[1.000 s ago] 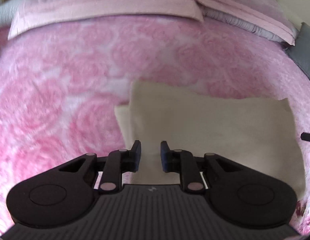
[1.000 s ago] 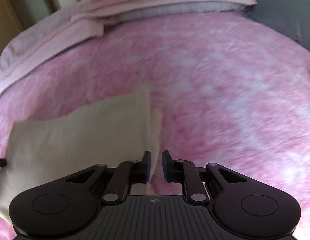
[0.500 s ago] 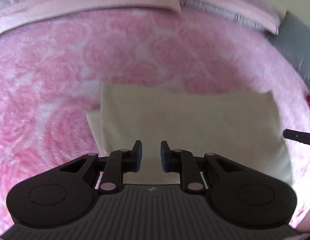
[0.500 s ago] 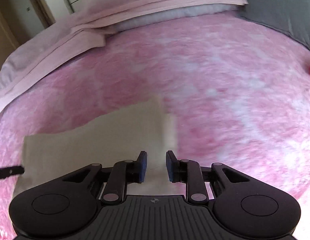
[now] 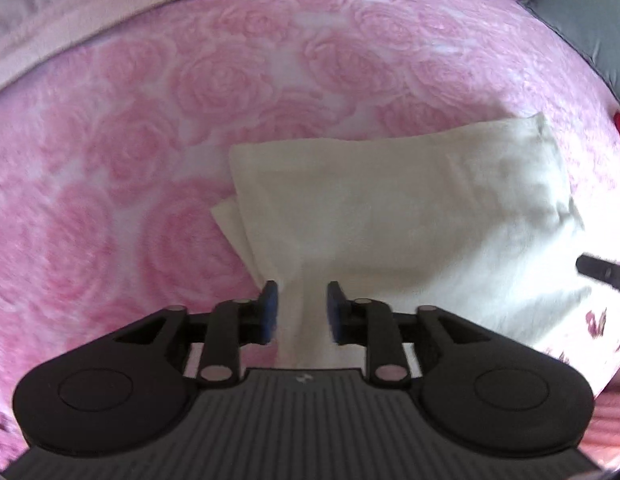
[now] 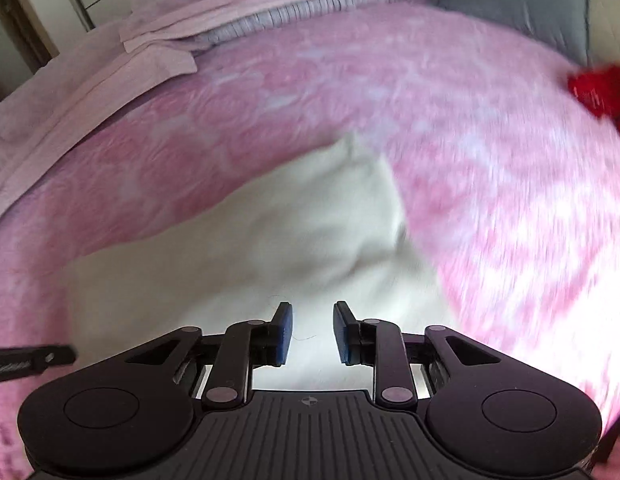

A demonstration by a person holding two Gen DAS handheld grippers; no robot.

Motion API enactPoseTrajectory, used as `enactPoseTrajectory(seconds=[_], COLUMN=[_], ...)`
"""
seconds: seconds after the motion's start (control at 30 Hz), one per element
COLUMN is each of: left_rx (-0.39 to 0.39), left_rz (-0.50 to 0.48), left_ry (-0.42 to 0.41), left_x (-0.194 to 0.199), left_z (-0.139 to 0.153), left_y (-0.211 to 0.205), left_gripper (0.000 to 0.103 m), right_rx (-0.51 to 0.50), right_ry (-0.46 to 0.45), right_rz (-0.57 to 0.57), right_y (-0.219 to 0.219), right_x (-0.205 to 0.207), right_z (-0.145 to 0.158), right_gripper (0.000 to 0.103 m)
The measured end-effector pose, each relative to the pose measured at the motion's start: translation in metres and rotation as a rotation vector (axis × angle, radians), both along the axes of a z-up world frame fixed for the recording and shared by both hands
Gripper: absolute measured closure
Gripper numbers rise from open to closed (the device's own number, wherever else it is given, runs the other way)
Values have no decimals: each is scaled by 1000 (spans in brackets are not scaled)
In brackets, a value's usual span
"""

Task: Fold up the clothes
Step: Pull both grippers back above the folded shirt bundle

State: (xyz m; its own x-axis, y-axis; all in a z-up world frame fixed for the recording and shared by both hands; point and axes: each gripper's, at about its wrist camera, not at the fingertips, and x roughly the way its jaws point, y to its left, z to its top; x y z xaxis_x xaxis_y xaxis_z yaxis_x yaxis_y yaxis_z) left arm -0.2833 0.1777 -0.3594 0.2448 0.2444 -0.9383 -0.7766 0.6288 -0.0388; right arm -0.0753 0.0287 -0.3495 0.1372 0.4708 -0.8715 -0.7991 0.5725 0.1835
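Observation:
A folded cream cloth lies flat on the pink rose-patterned bedspread, with a lower layer peeking out at its left edge. My left gripper hovers open over the cloth's near left corner, nothing between its blue pads. In the right wrist view the same cream cloth fills the middle, and my right gripper stands open above its near edge, gripping nothing. Each view catches the tip of the other gripper at its border: the right gripper and the left gripper.
Pink pillows and a folded pink sheet line the head of the bed. A grey cushion sits at the far right. A red object lies on the bedspread to the right. A pale wall or cupboard stands behind.
Both grippers have opened wider and pulled back slightly from the cloth. The cameras swung, so the cloth sits more to the right in the left view and the red object has come into sight.

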Motion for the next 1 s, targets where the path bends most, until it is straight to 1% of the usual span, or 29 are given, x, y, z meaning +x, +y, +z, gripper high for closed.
enactPoseTrajectory(seconds=[0.03,0.07,0.17,0.27,0.37,0.57,0.7,1.0], left_rx=[10,20,19,11,1,0,-3,-45], left_rz=[-6,-11,-11,2,15,35,51,95], left_ry=[7,15,36,54,69,104,122,169], left_x=[-1,-2,-6,-9,-12,-2,4,6], left_z=[2,5,5,1,-4,-5,-3,3], left_y=[-2,-3,-4,-8,-15,-37,-53,-98], left_gripper=[77,77,76,75,74,74,73,72], right_rx=[-5,-9,-38,-55,-84,-120,-149,-216], right_ry=[3,6,-10,-4,-9,-3,10,40], right_rz=[2,4,19,5,20,62,106,208], right_y=[-4,-8,-10,-12,-17,-27,-38,-62], right_x=[-7,-15,-25,-22,-19,-5,-2,2], right_z=[2,4,2,-2,-6,-12,-11,-9], right_gripper=[45,41,41,41,41,41,41,41])
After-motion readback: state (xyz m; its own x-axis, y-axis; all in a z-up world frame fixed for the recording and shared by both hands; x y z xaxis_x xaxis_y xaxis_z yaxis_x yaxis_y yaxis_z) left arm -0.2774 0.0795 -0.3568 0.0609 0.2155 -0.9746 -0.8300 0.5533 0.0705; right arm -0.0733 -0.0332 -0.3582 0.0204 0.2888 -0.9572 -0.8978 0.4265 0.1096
